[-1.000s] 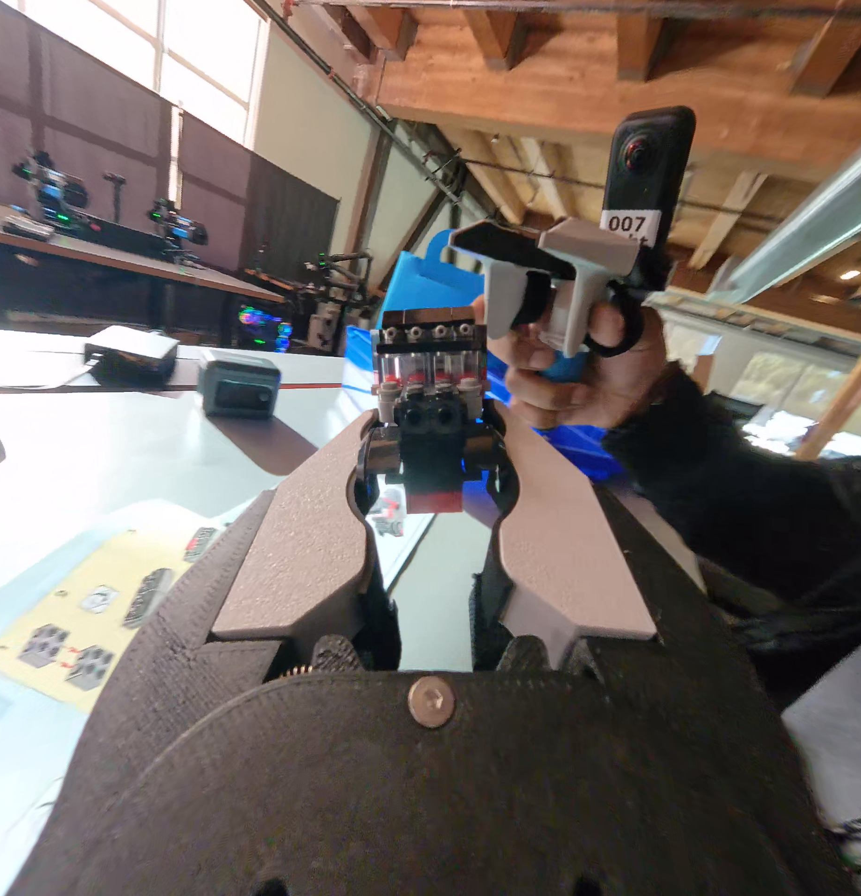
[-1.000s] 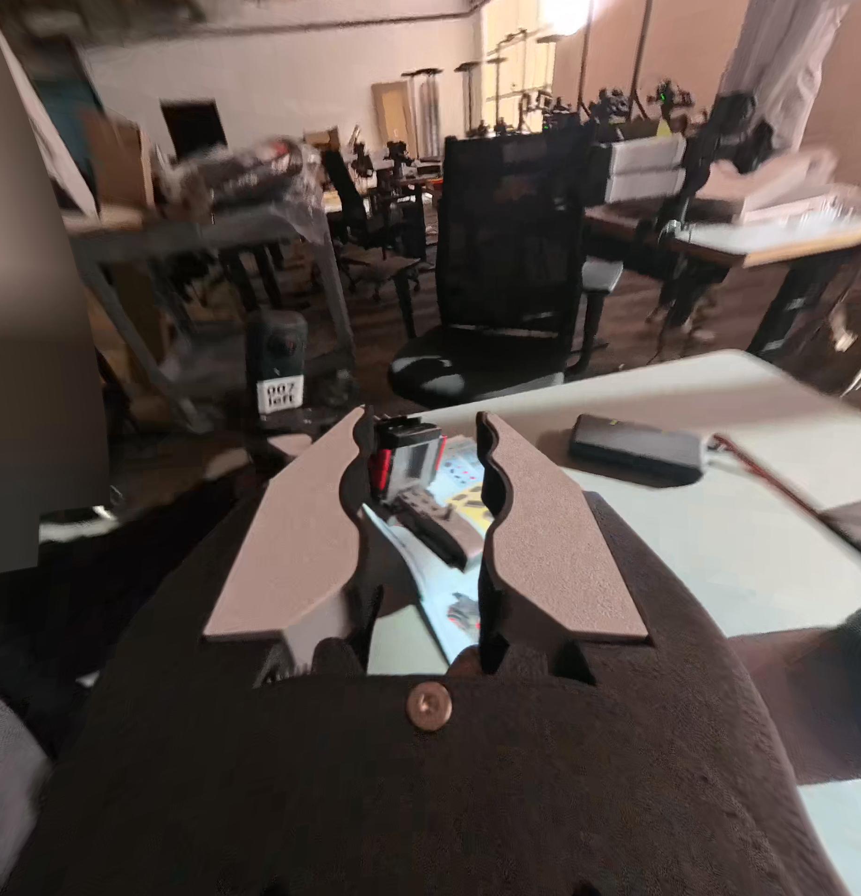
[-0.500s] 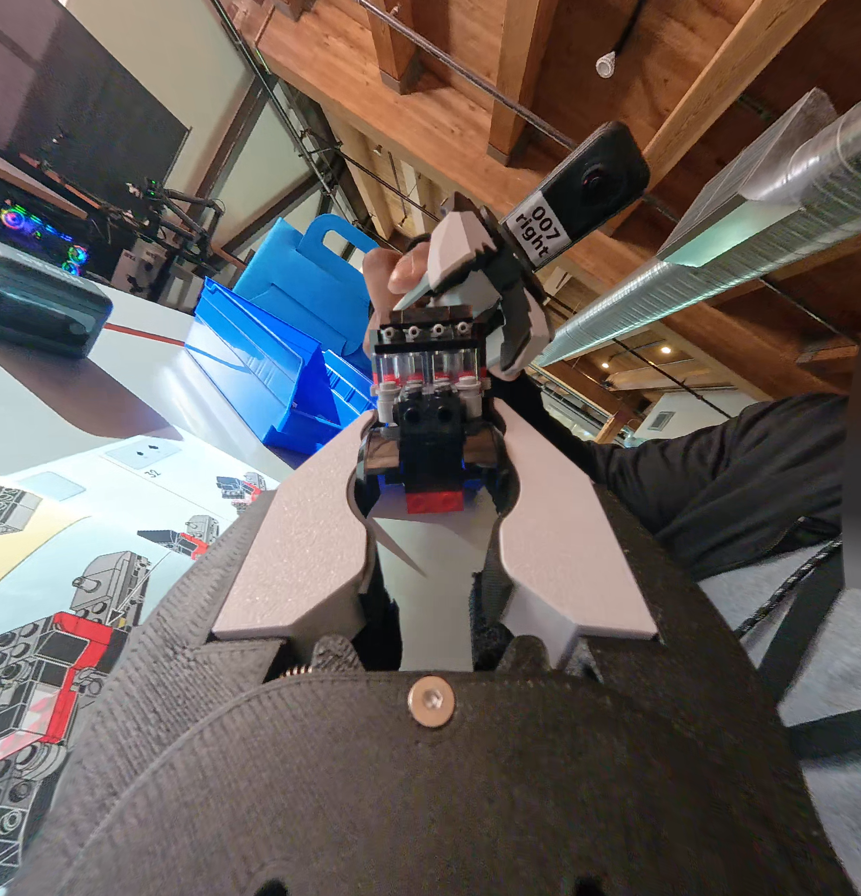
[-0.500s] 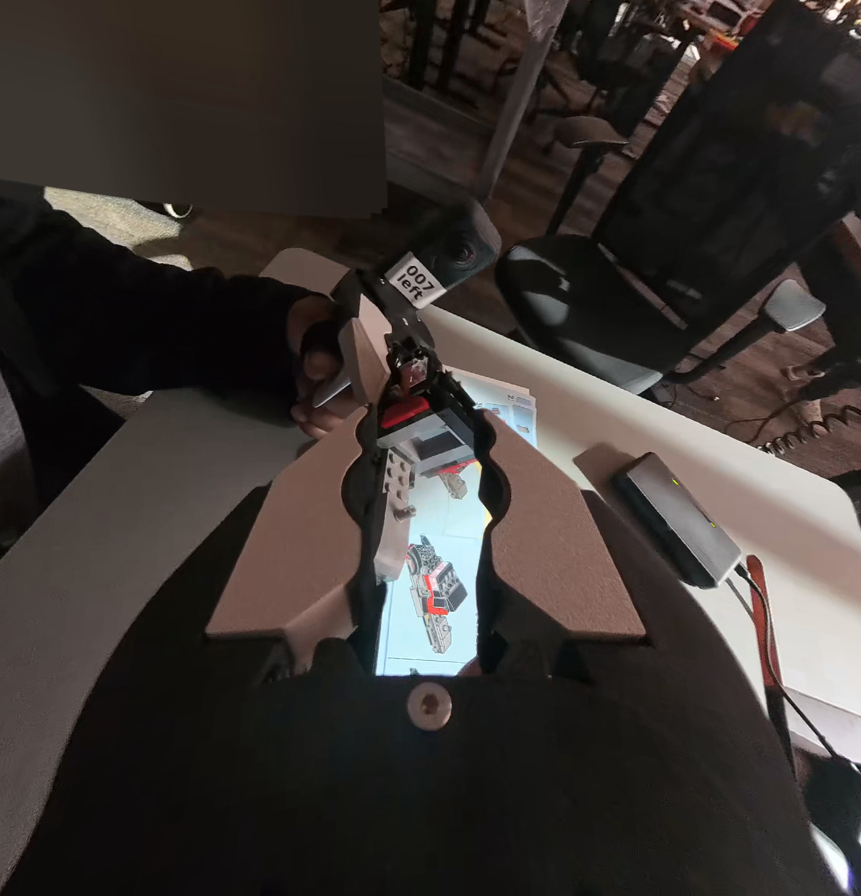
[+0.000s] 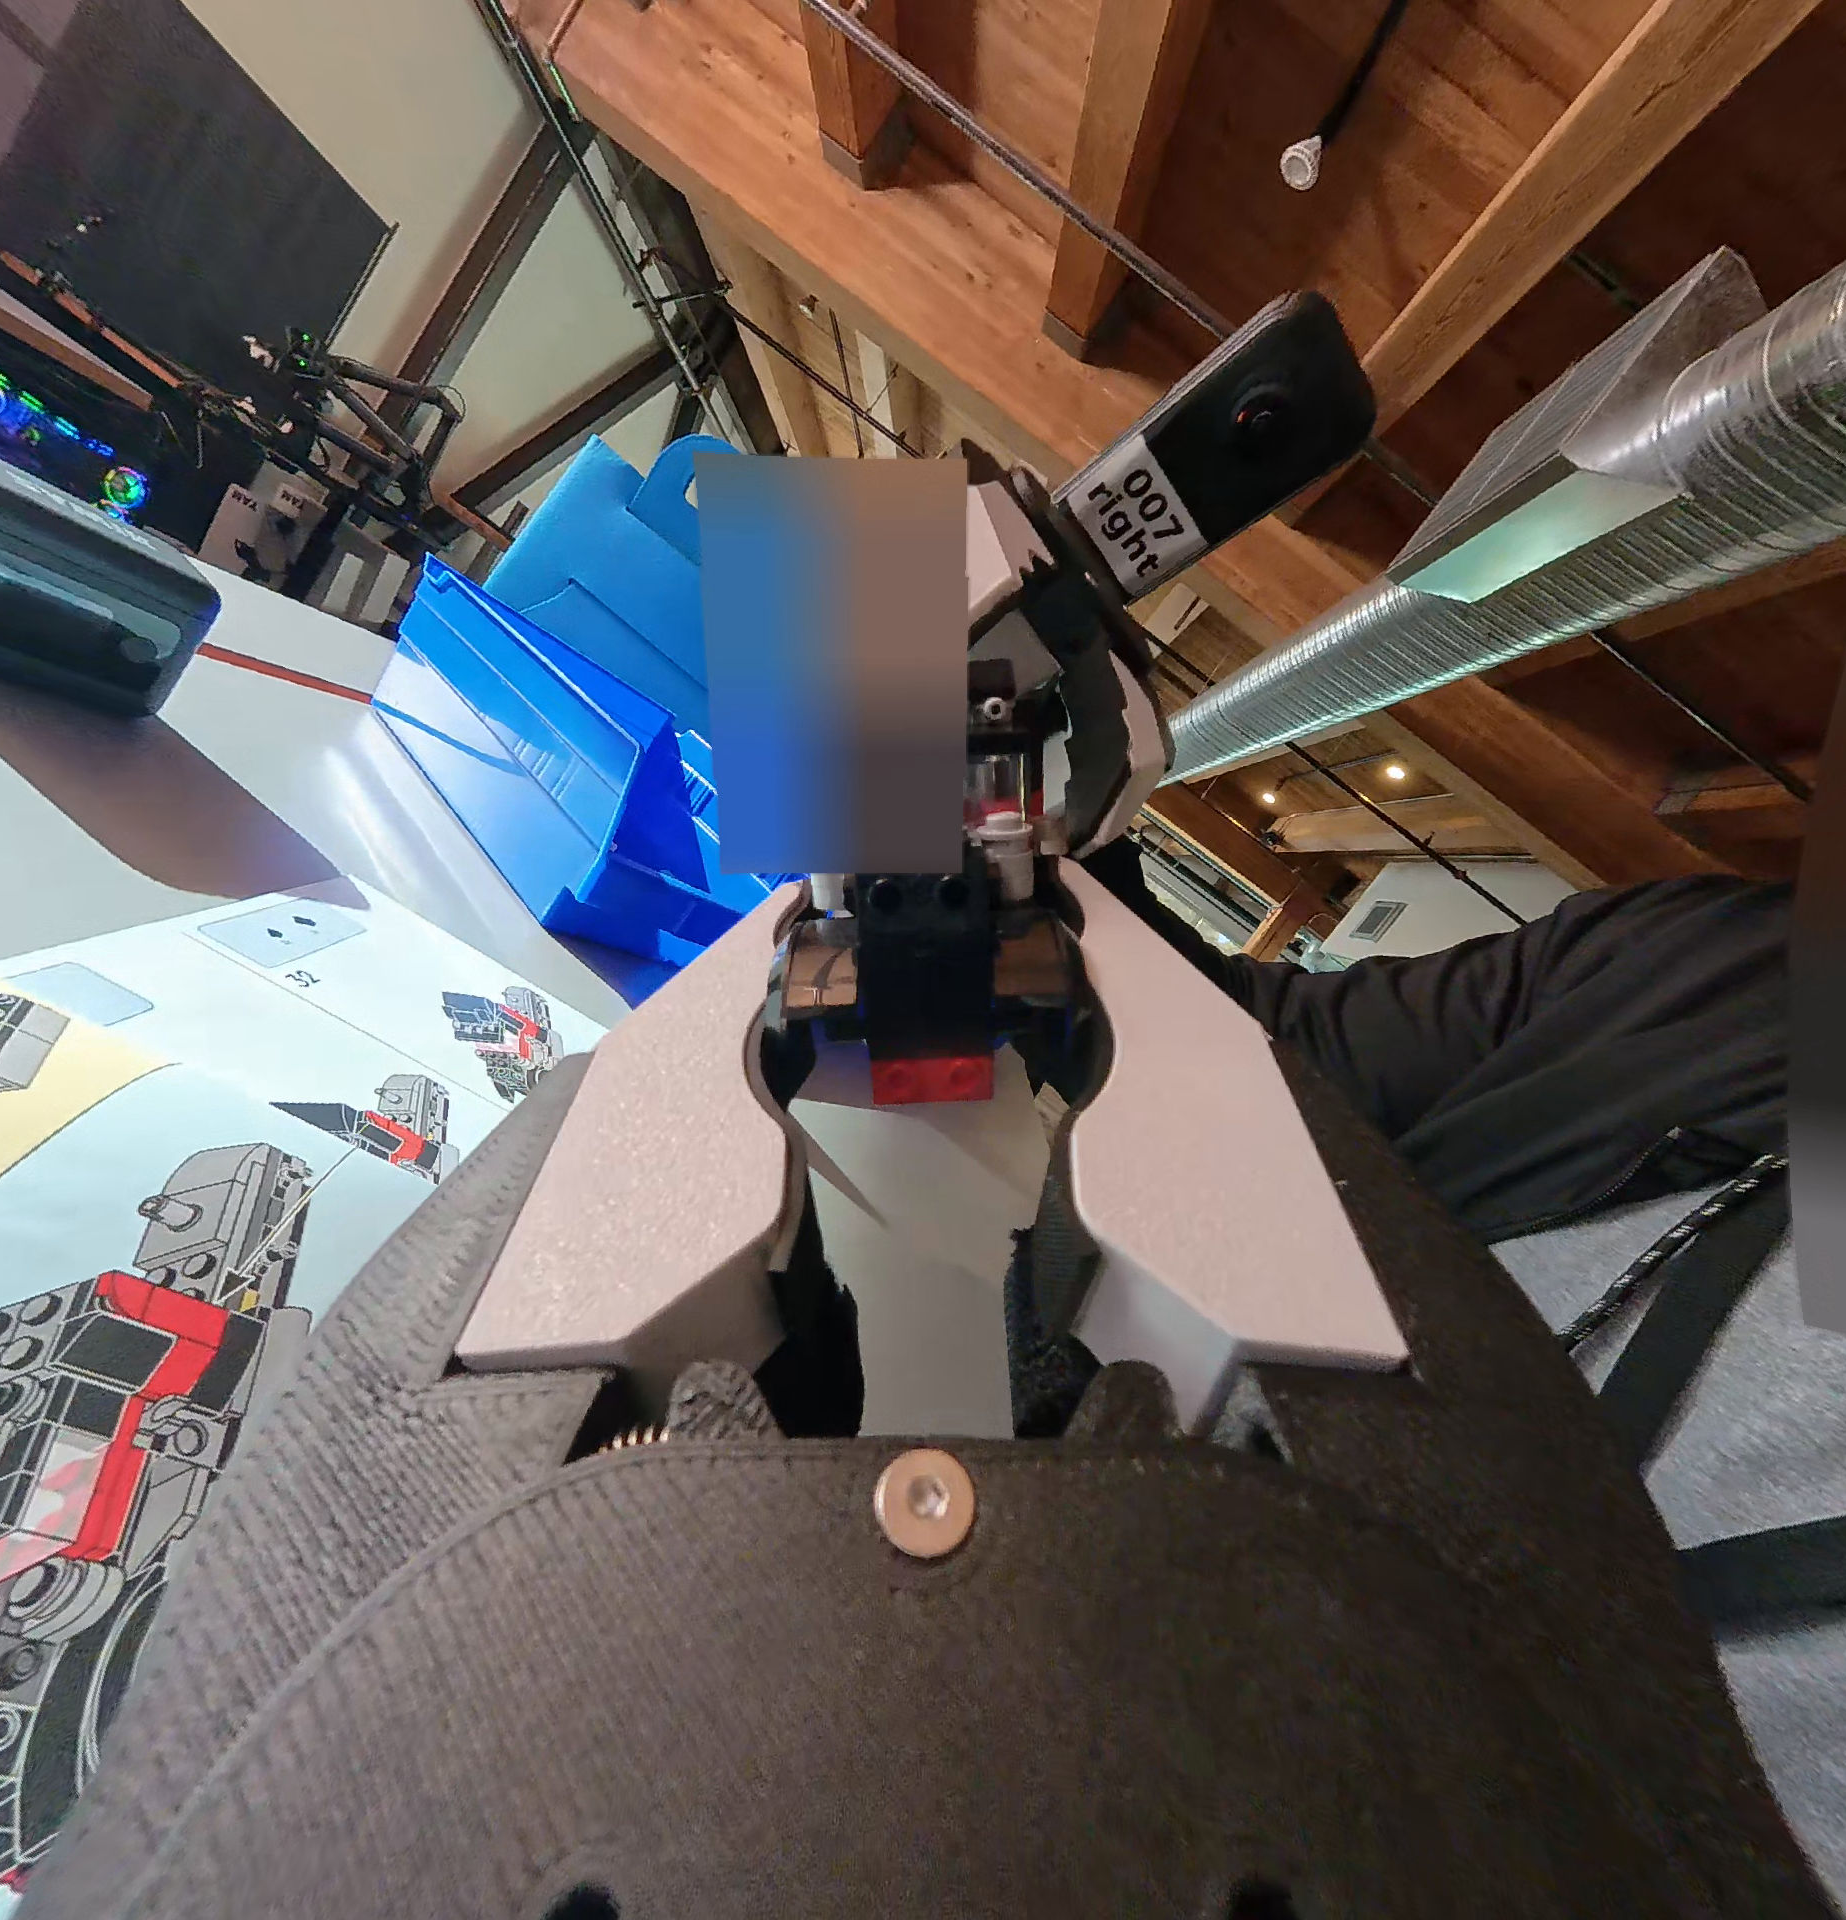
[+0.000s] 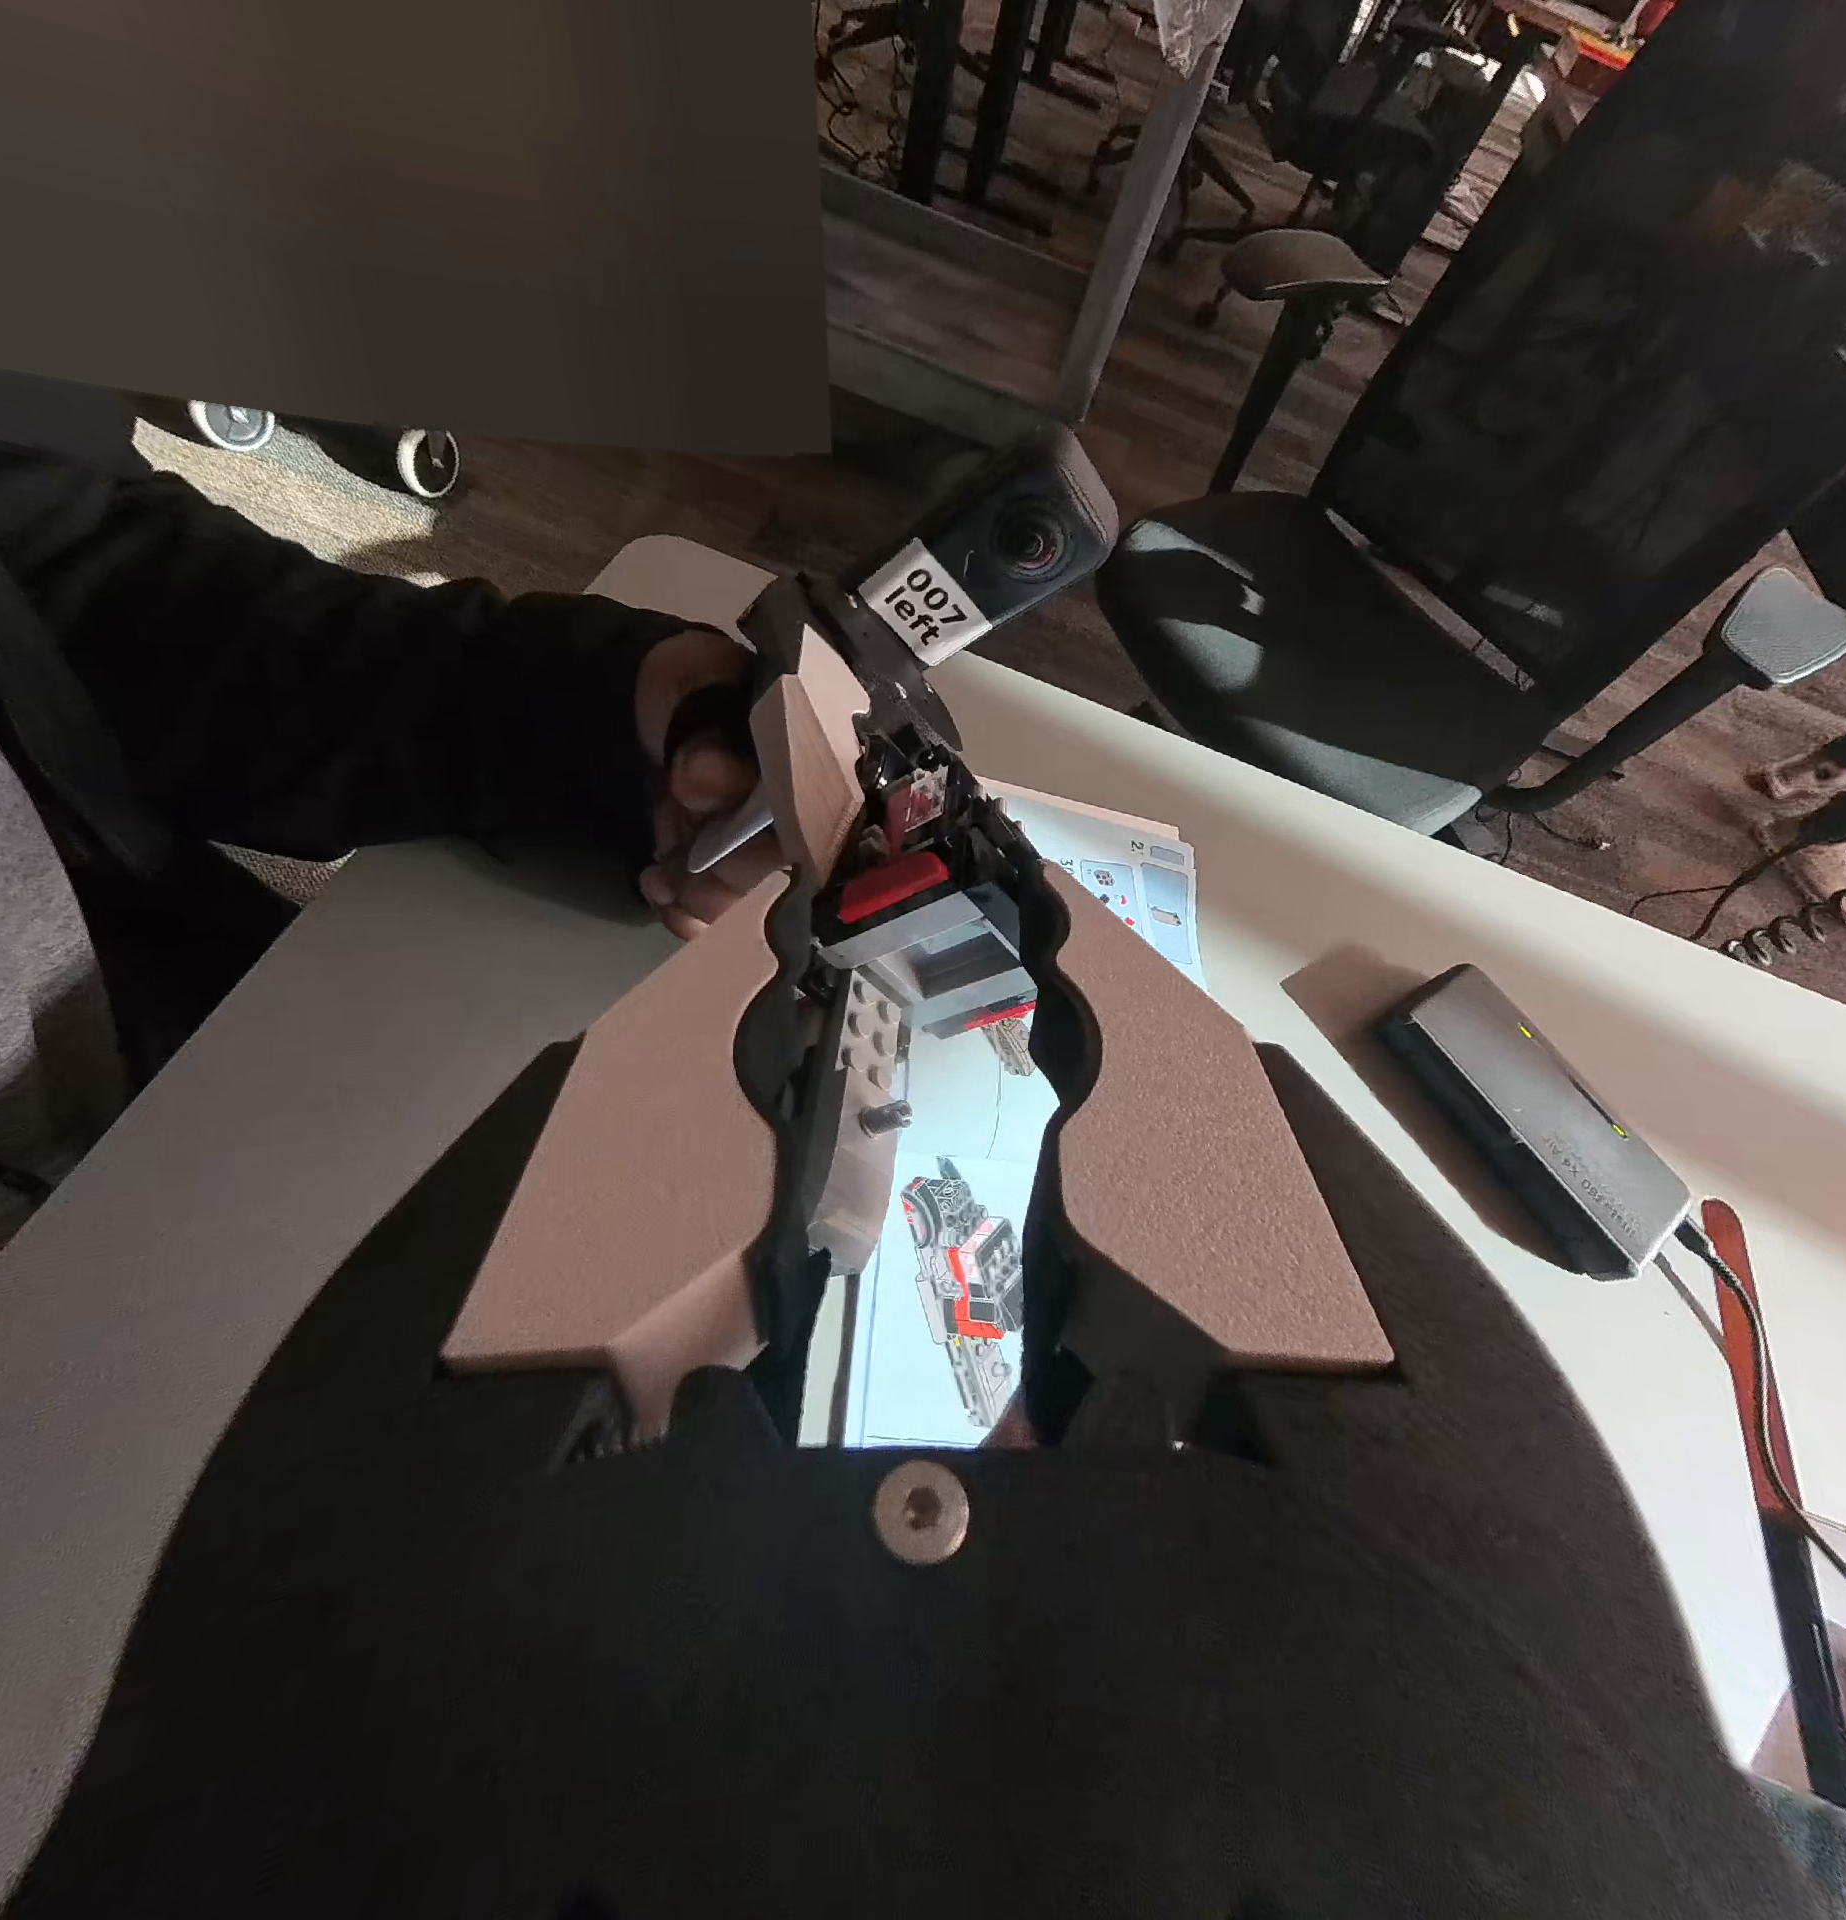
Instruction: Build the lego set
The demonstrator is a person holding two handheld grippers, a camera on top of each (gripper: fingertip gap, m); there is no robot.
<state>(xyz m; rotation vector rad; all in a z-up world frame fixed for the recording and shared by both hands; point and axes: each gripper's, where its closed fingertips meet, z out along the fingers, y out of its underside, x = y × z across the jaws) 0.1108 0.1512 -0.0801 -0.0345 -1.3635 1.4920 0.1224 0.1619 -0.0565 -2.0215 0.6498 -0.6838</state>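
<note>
1. The lego model point(image 5: 929, 977), a small black build with a red brick at its base and clear and red parts higher up, is held in the air above the white table point(image 5: 306, 748), clear of its surface.
2. The left gripper point(image 5: 927, 1023) has its two pale fingers closed in on the model's lower black section and grips it from both sides.
3. Seen from the right wrist view, the same lego model point(image 6: 898, 904) shows a red and grey top, with the right gripper point(image 6: 914, 997) reaching it from the side opposite the left one.
4. The right gripper's fingers stand narrowly apart around the model's end and a grey studded plate point(image 6: 857, 1091) that lies against its left finger (whether they press on the bricks I cannot tell).
5. Just behind the model, the left gripper point(image 6: 846, 769) appears with a person's hand point(image 6: 690, 769) on its handle.
6. Below the model on the table lies the open instruction booklet point(image 5: 171, 1195), its printed pages showing grey and red builds.
7. Beyond the model sits a blue plastic bin point(image 5: 555, 727) on the table.
8. To the model's right in the right wrist view, a flat dark device point(image 6: 1532, 1122) with a cable lies on the table.
9. Past the table's far edge stands a black office chair point(image 6: 1470, 540).
</note>
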